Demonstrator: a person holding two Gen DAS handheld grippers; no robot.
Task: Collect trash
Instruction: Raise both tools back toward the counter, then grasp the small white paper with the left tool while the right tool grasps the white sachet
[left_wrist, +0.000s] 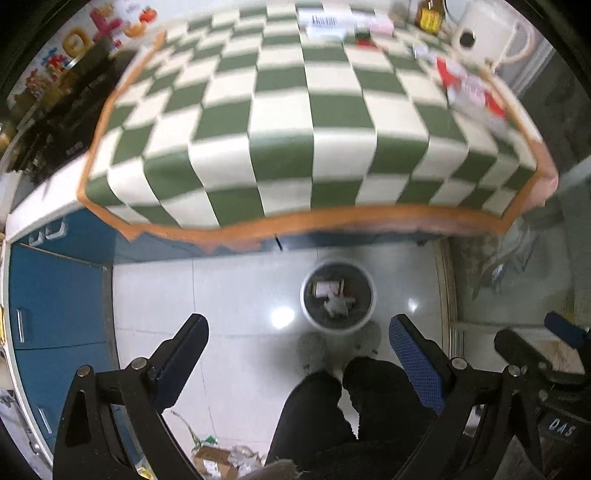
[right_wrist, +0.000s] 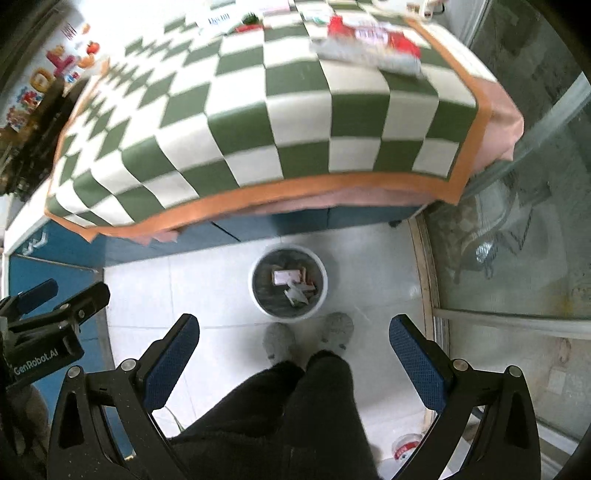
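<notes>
Two grippers, the left gripper (left_wrist: 299, 332) and the right gripper (right_wrist: 293, 328), are hanging wide apart and holding nothing above a white-tiled floor (right_wrist: 207, 280). Between their fingers, a round white trash bin (right_wrist: 289, 282) is sitting on the tiles, just beside a person's grey slippers (right_wrist: 338, 326), with paper scraps (right_wrist: 286, 277) lying inside it. A red-and-white wrapper (right_wrist: 369, 44) is lying on the green-and-white checkered tablecloth (right_wrist: 258, 122), near its right edge.
</notes>
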